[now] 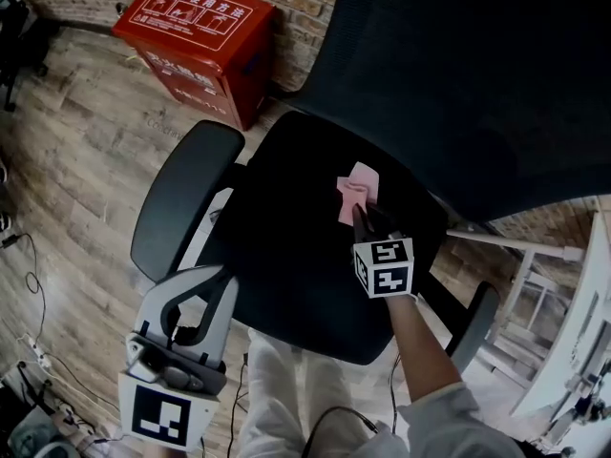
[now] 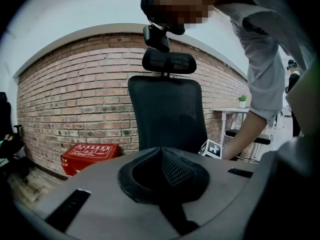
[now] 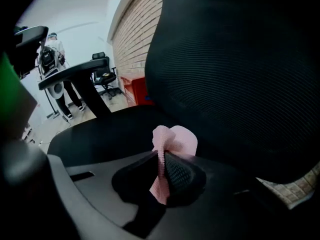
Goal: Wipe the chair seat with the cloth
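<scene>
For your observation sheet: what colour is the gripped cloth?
The cloth is pink; it shows best in the right gripper view.

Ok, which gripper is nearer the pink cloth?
Right. The right gripper has its jaws shut on the cloth over the chair seat; the left gripper hangs off the seat's front-left edge, jaws together, empty.
</scene>
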A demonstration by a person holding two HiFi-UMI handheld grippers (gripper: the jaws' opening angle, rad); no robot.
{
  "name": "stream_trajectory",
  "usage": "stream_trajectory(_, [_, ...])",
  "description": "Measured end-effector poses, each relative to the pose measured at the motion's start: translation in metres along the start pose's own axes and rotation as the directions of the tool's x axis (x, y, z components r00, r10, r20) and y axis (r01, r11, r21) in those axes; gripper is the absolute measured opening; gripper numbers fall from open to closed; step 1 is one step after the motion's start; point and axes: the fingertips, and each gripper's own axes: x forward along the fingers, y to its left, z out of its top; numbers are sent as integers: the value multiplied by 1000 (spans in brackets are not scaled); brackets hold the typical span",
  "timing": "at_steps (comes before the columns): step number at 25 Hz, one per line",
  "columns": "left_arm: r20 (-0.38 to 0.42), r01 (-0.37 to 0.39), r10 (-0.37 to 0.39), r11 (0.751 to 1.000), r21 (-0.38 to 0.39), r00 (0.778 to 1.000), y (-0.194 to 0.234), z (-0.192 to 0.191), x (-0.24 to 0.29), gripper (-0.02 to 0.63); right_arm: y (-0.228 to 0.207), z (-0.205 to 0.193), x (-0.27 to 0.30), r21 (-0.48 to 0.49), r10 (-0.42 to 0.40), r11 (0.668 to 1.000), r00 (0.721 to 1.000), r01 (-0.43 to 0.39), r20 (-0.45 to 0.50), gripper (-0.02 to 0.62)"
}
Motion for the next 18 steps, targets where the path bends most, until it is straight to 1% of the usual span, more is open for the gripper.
stream_trajectory(5, [-2,-47,47,999,-19,999,2,-6,-19,18,48,6,-1,-50,99,994,995,-98,11,52])
stream_trajectory(10, [-17,-86,86,996,-21,996,0,-16,-38,18,100,8,-1,-100,194,976,981,-192,18,52])
stream_trajectory(15, [-26,-121,120,992,-29,992,0,-23,-55,18,152,15,-5,-112,275,956,961,-272,17,52])
stream_trajectory(18, [-24,-133,132,991,-36,991,-1,-25,-63,18,178,19,-5,-112,309,946,950,-304,33,52])
